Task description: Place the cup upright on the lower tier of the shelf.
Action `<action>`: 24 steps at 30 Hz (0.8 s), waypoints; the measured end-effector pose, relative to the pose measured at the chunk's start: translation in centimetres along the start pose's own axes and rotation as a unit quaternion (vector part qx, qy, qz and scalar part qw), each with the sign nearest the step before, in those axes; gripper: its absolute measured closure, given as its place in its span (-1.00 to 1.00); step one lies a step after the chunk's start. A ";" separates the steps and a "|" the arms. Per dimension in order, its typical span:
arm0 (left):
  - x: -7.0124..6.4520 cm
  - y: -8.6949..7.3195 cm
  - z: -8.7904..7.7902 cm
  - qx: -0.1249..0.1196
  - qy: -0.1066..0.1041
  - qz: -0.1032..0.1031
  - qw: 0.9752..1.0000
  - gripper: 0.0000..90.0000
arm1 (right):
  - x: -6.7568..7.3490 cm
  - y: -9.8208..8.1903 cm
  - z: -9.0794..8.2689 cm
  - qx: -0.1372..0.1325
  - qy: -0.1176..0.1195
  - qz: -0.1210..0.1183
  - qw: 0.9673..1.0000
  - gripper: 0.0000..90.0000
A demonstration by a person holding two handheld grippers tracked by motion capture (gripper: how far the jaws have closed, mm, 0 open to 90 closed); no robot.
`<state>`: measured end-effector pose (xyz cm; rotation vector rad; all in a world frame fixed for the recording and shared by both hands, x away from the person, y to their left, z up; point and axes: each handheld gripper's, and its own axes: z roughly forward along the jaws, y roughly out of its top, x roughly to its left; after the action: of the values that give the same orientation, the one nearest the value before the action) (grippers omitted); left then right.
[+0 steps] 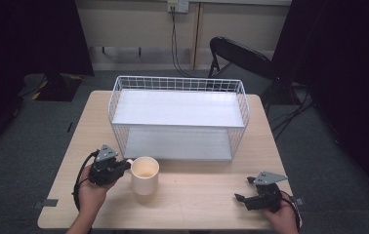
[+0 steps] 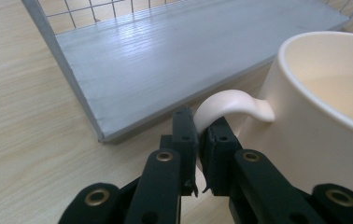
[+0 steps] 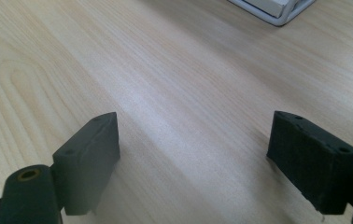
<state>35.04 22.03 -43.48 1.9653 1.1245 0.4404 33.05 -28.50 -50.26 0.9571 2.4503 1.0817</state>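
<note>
Cream mug [image 2: 314, 126] cut off by right edge, handle's lower part behind jaws.

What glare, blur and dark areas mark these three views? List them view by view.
High view: dark curtains at both sides, table evenly lit. Left gripper view: pale sheen on the grey shelf board; left gripper, shut on the mug handle, is soft-edged. Right gripper view: the open right gripper is blurred; broad glare on the wood.

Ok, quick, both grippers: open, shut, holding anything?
Left gripper: shut on the cream mug's handle.
Right gripper: open, nothing between its jaws, over the table.
</note>
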 end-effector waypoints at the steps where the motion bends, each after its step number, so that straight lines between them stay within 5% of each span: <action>1: 0.0 0.0 0.0 0.000 0.000 0.000 1.000 0.89 | 0.0 0.0 0.0 0.000 0.000 0.000 1.000 -0.64; 24: -1.6 2.0 2.6 0.003 0.020 -0.008 1.000 0.88 | 0.0 0.0 0.0 0.000 0.000 0.000 1.000 -0.64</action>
<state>36.93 18.91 -43.34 1.9586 1.1674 0.4699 33.05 -28.50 -50.26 0.9569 2.4501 1.0816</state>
